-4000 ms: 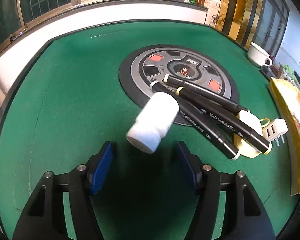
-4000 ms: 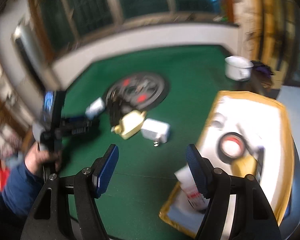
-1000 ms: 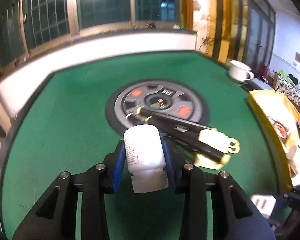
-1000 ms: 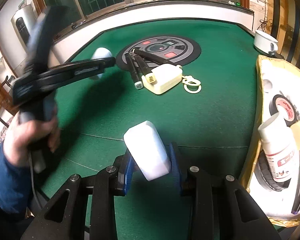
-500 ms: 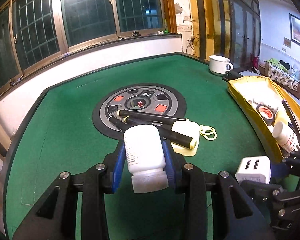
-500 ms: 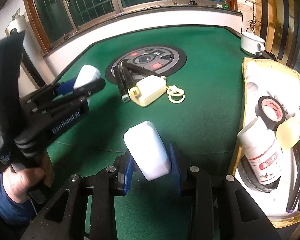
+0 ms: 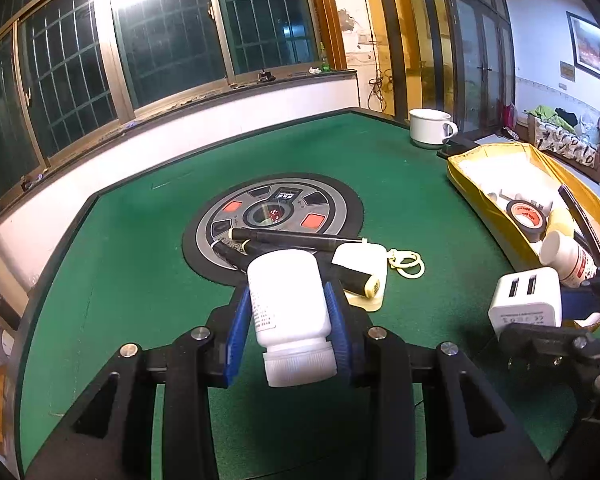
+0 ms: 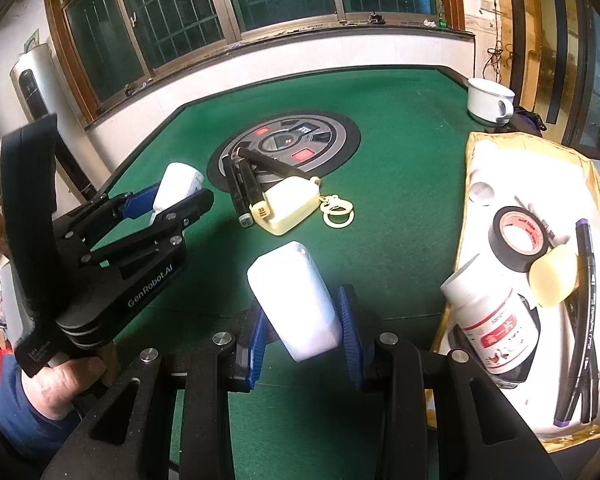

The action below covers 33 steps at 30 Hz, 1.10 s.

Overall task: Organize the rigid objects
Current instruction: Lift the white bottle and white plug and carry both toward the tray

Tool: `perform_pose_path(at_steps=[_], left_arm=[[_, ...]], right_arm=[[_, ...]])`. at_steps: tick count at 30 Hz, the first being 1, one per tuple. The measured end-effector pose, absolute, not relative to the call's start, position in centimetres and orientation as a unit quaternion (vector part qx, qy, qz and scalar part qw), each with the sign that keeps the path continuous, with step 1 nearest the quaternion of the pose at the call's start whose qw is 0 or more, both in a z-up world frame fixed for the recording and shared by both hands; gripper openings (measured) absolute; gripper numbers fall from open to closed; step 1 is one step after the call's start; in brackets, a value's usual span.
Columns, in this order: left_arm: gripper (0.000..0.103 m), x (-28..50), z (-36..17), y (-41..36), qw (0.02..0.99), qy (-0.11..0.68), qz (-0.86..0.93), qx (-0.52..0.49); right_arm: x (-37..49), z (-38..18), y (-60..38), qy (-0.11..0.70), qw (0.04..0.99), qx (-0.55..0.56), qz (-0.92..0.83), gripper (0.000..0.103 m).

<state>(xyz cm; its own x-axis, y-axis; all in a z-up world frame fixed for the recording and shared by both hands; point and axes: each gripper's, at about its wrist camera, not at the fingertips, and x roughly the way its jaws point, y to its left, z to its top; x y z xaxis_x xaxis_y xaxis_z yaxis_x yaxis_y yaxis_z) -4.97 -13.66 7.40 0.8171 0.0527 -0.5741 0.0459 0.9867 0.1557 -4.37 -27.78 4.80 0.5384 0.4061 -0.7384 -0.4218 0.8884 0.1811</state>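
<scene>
My left gripper (image 7: pixel 288 332) is shut on a white plastic bottle (image 7: pixel 286 304), held above the green table, cap toward the camera. It also shows in the right wrist view (image 8: pixel 168 204). My right gripper (image 8: pixel 302 336) is shut on a white USB charger block (image 8: pixel 296 300), also seen in the left wrist view (image 7: pixel 526 300), next to the yellow tray (image 8: pixel 480 152). The tray holds a labelled white bottle (image 8: pixel 494 332), a black tape roll (image 8: pixel 520 236), a pale yellow disc (image 8: pixel 554 276) and pens (image 8: pixel 584 320). Black markers (image 7: pixel 296 238) and a cream case (image 7: pixel 364 268) with yellow rings (image 7: pixel 408 264) lie on the table.
A round grey and black panel (image 7: pixel 276 212) with red buttons sits in the middle of the green felt table (image 7: pixel 140 240). A white mug (image 7: pixel 430 128) stands at the far right edge. Windows and a white ledge run behind the table.
Both grippers closed on their objects and lifted them. In the last second the left gripper with the bottle has risen and swung right, and the right gripper with the charger has moved toward the tray.
</scene>
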Motion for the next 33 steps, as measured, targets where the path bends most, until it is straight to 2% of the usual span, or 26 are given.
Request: perform_pose_path(at_steps=[33], left_arm=[[0.035,-6.8,8.6,-19.3,0.95,0.29,-0.066,0.096]], right_arm=[[-5.4,7.6,-33.3,0.387,0.898,0.025,0.206,0.03]])
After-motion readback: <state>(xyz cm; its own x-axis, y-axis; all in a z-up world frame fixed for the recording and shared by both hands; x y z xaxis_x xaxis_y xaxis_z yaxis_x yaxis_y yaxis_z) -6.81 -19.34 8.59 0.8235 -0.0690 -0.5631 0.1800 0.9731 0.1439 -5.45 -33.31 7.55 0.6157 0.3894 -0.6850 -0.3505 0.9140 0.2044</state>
